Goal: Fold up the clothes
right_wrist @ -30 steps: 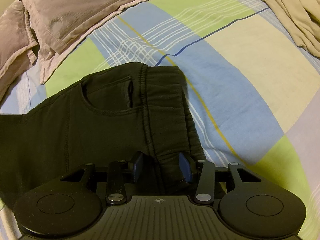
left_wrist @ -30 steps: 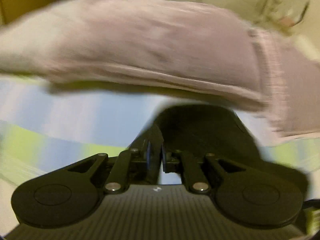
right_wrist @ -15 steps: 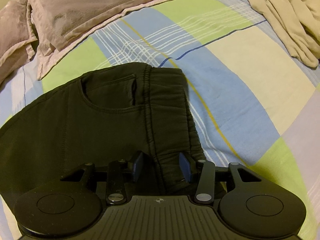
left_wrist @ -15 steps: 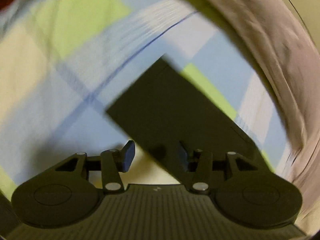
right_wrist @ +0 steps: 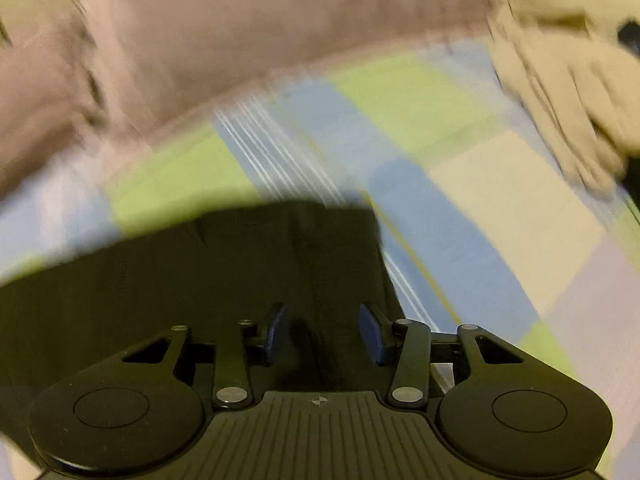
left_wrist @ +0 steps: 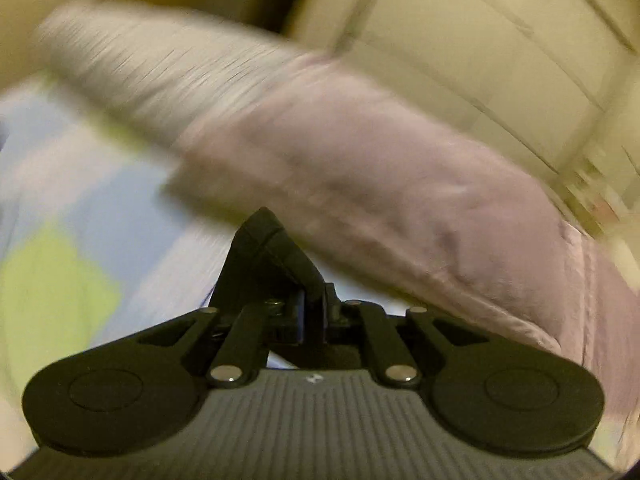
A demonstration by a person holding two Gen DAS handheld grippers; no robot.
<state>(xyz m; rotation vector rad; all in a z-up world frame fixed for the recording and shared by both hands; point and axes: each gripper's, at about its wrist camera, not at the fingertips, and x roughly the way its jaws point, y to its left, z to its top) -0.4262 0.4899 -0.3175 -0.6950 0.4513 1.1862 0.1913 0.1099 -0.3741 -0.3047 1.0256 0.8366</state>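
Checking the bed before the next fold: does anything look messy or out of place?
Only the beige garment, lying crumpled and unfolded at the far right of the checked sheet. The black trousers lie flat. Both views are blurred.

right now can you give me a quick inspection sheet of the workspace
surface: bed with a checked sheet in blue, green and cream; both views motion-blurred
job's things: black pants lying on the sheet; one end pinched and lifted in the left view
clutter: beige garment bunched at the far right; mauve pillows along the head of the bed
grippers: left gripper shut on the black pants; right gripper open, fingers straddling the pants
cables: nothing seen
surroundings: cream panelled wall behind the pillows
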